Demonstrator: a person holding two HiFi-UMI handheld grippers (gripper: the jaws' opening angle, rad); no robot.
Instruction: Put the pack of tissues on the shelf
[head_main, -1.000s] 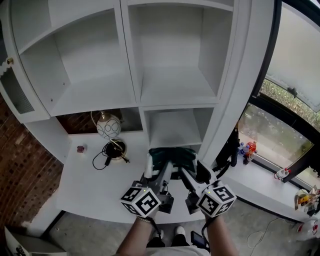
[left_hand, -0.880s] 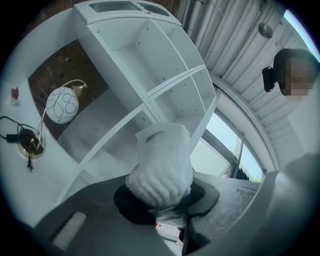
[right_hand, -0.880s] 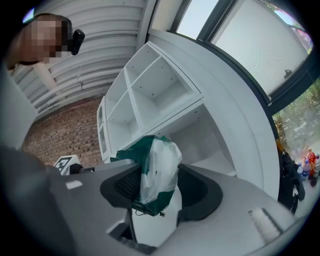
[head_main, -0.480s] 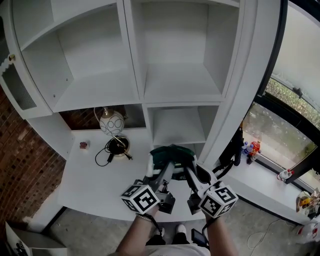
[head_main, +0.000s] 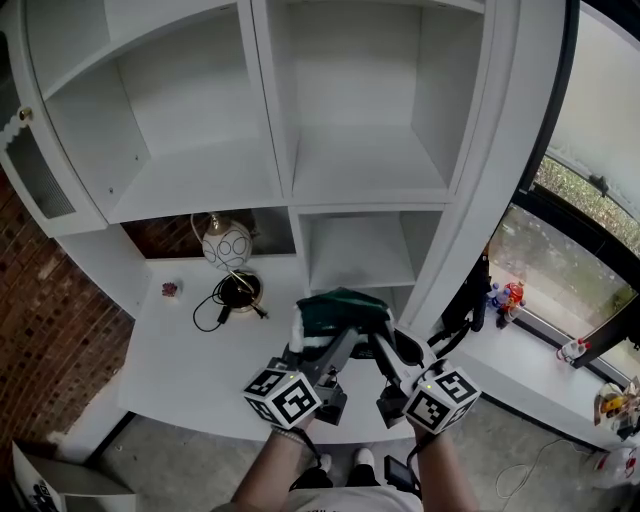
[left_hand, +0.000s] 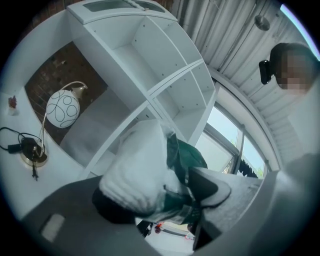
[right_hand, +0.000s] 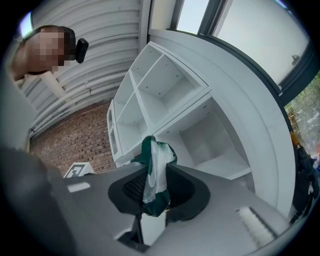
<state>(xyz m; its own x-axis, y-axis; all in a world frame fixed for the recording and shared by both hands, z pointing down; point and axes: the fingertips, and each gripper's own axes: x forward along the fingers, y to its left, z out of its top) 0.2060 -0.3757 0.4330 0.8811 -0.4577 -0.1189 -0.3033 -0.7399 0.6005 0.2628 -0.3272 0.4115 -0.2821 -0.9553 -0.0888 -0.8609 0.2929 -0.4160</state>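
Both grippers meet over the front of a white desk, with a pack of tissues (head_main: 340, 308) between them. Seen from the head camera, the left gripper (head_main: 322, 336) reaches up from the lower centre. Its jaws are opening, and the green and white pack lies between them, resting on the left jaw without being squeezed. The right gripper (head_main: 381, 340) comes in just beside it. Its jaws are closing and pinch a crumpled edge of the pack's wrapper, which sticks up between the pads.

The pack is held in the air above the desk (head_main: 165, 355), in front of the small lower right compartment of a white shelf unit (head_main: 283, 120). It is not on any shelf.

A round white table lamp (head_main: 226, 243) with a dark line pattern stands at the back of the desk, to the left of the pack. Its black cord (head_main: 208, 316) is coiled beside the base.
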